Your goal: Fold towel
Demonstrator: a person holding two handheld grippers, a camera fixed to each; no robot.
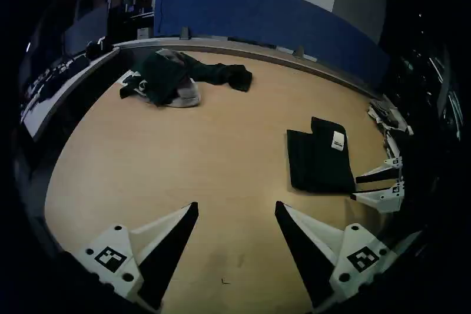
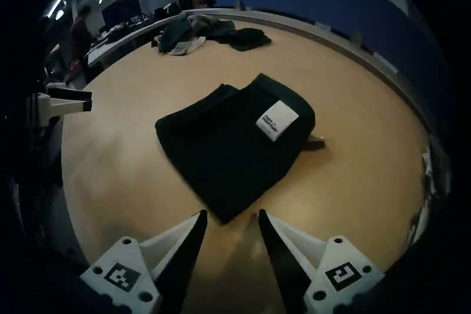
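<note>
A dark towel [image 2: 235, 143] lies folded flat on the wooden table [image 2: 353, 184], a white label [image 2: 277, 121] on top. My right gripper [image 2: 232, 214] stands open at the towel's near corner, which reaches just between the fingertips; neither finger presses on it. In the left gripper view the same towel [image 1: 321, 158] lies to the right, with the right gripper [image 1: 354, 188] at its near edge. My left gripper [image 1: 235, 205] is open wide over bare tabletop, well left of the towel, with nothing between its fingers. It also appears at the left rim of the right gripper view [image 2: 88, 101].
A heap of dark and grey clothes [image 1: 171, 75] lies at the far side of the table, seen too in the right gripper view [image 2: 206, 34]. A blue partition [image 1: 265, 16] runs behind the table's far edge. A small brown thing [image 2: 316, 141] peeks out beside the towel.
</note>
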